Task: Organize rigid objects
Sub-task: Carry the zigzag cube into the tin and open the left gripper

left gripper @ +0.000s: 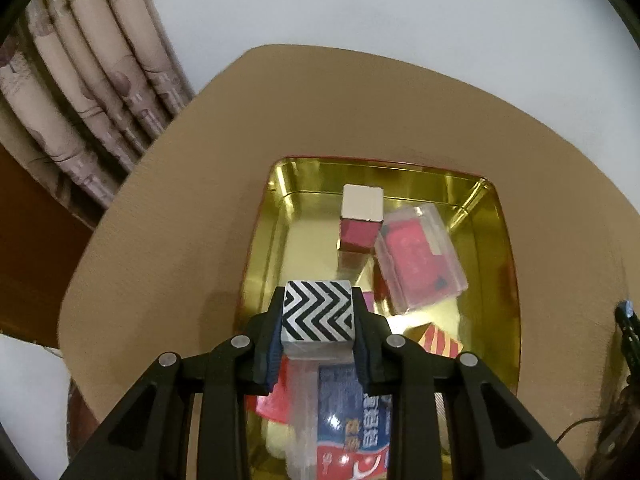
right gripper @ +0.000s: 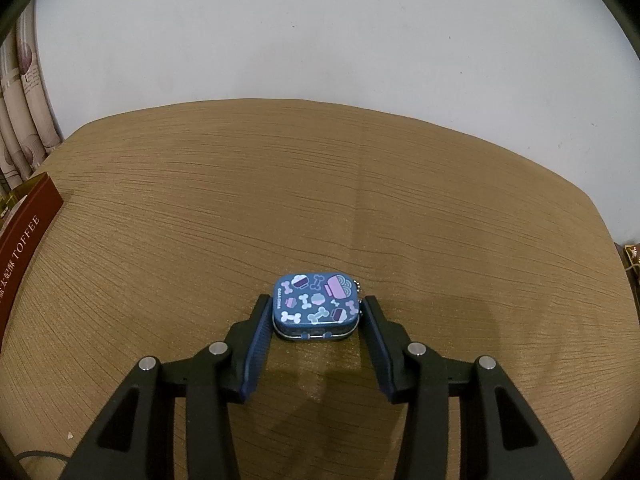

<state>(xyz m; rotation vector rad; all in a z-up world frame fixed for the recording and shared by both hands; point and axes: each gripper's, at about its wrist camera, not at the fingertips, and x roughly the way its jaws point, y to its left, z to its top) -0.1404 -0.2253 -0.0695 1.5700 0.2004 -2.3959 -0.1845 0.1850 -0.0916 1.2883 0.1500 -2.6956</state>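
Left claw: the left gripper (left gripper: pixel 318 322) is pinching a small block with a black-and-white zigzag top (left gripper: pixel 318 314), one pad on each side of it, so it's clamped snug on the thing and not spread at all.

Where that block is: up in the claw, over the near end of the gold tray (left gripper: pixel 505 240), not resting on the tray floor as far as I can tell.

Tray: shiny gold inside with a thin red rim, sitting on the tan table (left gripper: pixel 180 220).

Stuff in the tray: a red box with a pale top (left gripper: pixel 361 216) stands upright toward the far end. Right beside it, touching or close to it, is a clear plastic case with something red inside (left gripper: pixel 420 256), lying tilted. Nearer in there's a red-and-cream striped piece (left gripper: pixel 438 340), mostly hidden by the claw. Straight under the claw is a blue and red packet with printed writing (left gripper: pixel 352 424), partly hidden too, so I can't say how it lies.

Right claw: the right gripper (right gripper: pixel 318 308) has its pads on either side of a little blue tin (right gripper: pixel 316 304) with bones and cupcakes printed on it. The left pad looks right up against the tin, the right pad has a sliver of a gap with a bead chain in it, so honestly can't tell if it's actually squeezing.

Where the tin is: flat on the table (right gripper: pixel 320 200), lid up, well away from the edges.

Off to the side: a dark red box reading TOFFEE (right gripper: pixel 24 240) at the left edge of the right view, curtain (left gripper: pixel 80 92) behind the table.
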